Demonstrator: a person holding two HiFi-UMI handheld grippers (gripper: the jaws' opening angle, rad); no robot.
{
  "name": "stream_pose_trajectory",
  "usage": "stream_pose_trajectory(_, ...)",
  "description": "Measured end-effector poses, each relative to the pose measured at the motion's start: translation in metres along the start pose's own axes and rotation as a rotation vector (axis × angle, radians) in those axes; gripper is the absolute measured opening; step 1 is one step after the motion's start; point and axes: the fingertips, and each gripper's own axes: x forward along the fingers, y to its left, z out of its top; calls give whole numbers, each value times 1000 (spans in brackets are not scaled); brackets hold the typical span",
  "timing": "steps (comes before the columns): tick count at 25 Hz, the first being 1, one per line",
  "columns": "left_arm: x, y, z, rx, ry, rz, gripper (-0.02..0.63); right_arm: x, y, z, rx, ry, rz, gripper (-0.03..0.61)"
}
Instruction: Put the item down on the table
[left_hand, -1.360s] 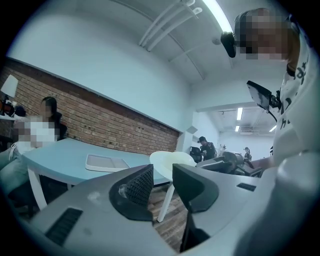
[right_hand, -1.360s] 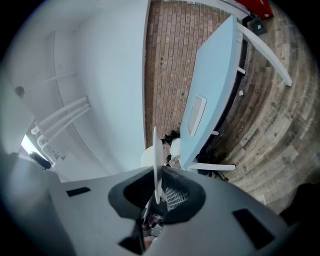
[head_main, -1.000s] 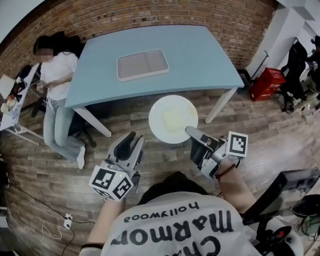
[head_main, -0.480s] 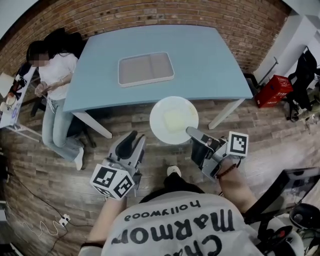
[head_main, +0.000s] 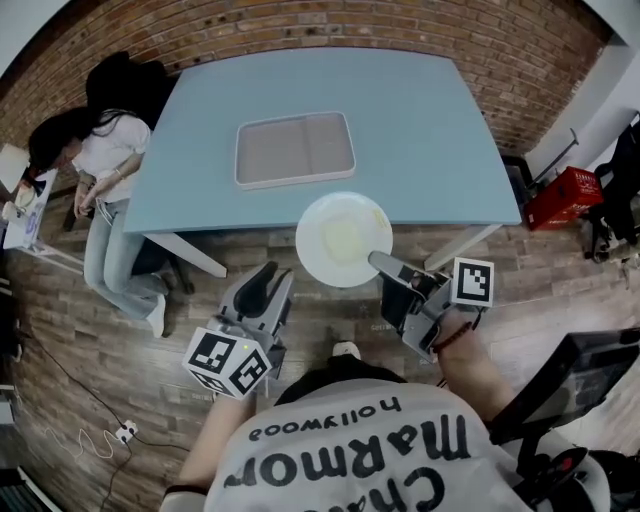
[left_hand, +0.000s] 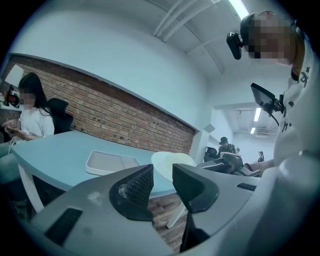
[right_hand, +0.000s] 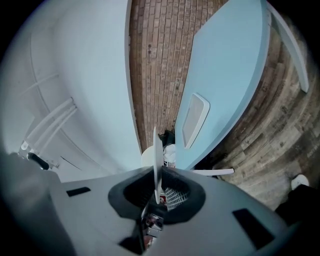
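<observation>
A round white plate (head_main: 344, 238) hangs level over the near edge of the light blue table (head_main: 420, 120); my right gripper (head_main: 380, 262) is shut on the plate's rim. In the right gripper view the plate (right_hand: 157, 160) shows edge-on as a thin white line clamped between the jaws. My left gripper (head_main: 272, 278) stands open and empty over the wooden floor, left of the plate and short of the table. In the left gripper view the plate (left_hand: 170, 164) lies beyond the parted jaws of my left gripper (left_hand: 162, 182).
A grey two-part tray (head_main: 294, 149) lies on the table beyond the plate. A person (head_main: 105, 170) sits at the table's left end. A red crate (head_main: 566, 196) stands on the floor at right. Brick wall (head_main: 300, 25) runs behind the table.
Both grippers and the plate have moved toward the table; the plate's far rim now overlaps the table's near edge. The jaws have not changed.
</observation>
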Motion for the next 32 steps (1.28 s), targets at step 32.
stream_pose_trajectory(32, 92, 87, 0, -92, 69, 14, 121, 69, -65, 84, 135, 26, -83, 35)
